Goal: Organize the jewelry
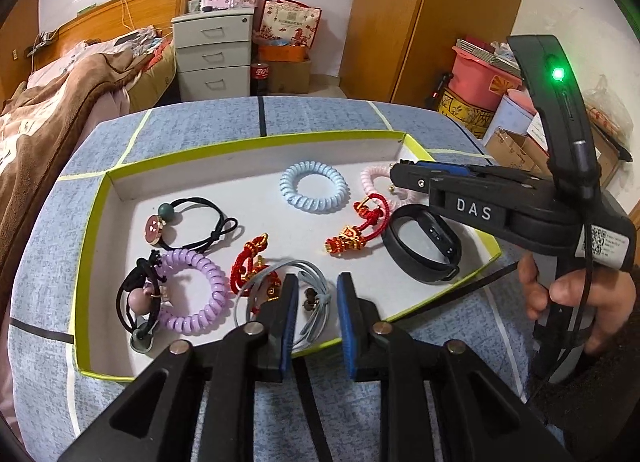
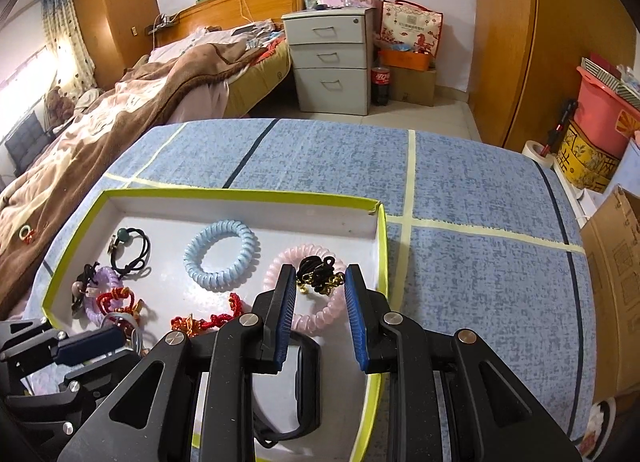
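Note:
A white tray with a yellow-green rim (image 1: 92, 222) (image 2: 382, 230) lies on the blue cloth. It holds a light blue coil tie (image 1: 313, 192) (image 2: 220, 258), a pink coil tie (image 1: 370, 178) (image 2: 320, 314), a purple coil tie (image 1: 196, 290), two red knotted charms (image 1: 356, 234), a black band (image 1: 420, 248) (image 2: 306, 386) and black hair ties (image 1: 208, 222). My left gripper (image 1: 318, 314) is open over a grey-blue tie (image 1: 312, 298) at the tray's near edge. My right gripper (image 2: 320, 302) is open above a black-and-gold piece (image 2: 320, 276) lying on the pink coil.
The blue cloth with tape lines (image 2: 460, 190) covers the table. A bed (image 2: 120, 122) stands at the left, a grey drawer unit (image 2: 330, 62) behind, a wooden wardrobe (image 2: 540, 42) and boxes (image 1: 480, 78) at the right.

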Motion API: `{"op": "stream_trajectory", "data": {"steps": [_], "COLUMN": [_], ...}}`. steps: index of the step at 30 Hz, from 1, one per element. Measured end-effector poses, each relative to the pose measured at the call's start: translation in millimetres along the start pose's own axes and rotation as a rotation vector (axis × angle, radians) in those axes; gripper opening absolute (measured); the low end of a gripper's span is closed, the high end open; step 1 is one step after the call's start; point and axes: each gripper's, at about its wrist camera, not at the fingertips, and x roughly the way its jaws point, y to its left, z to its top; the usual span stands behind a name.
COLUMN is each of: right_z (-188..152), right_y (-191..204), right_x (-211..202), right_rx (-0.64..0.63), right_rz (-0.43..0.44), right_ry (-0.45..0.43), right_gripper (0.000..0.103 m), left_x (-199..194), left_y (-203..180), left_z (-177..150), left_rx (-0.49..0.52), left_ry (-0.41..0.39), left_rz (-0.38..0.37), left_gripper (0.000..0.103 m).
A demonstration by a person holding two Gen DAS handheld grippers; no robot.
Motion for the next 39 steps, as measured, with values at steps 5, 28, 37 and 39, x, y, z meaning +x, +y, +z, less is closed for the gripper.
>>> {"op": "stream_trajectory", "data": {"steps": [5, 28, 37, 39], "right_z": [0, -18, -57, -64], "right_y": [3, 15, 31, 34], "right_x": [2, -44, -83, -89], "right_rx": [-0.013, 0.023, 0.065, 0.066], "right_rz": [-0.012, 0.019, 0.005, -0.002], "right_ry": [0.002, -0.08, -0.114, -0.119], "right_gripper": [0.026, 0.041, 0.046, 0.046], "left_x": [0, -24, -42, -47], "left_y": [3, -4, -2, -3], "left_z": [0, -10, -25, -29], "left_rx": [-0.007, -0.019, -0.039, -0.039], "left_ry": [0.001, -0.038, -0.057, -0.064], "left_rz": [0.003, 0.059, 0.114, 0.133], "left_gripper": [0.032, 0.052, 0.053, 0.053]}}
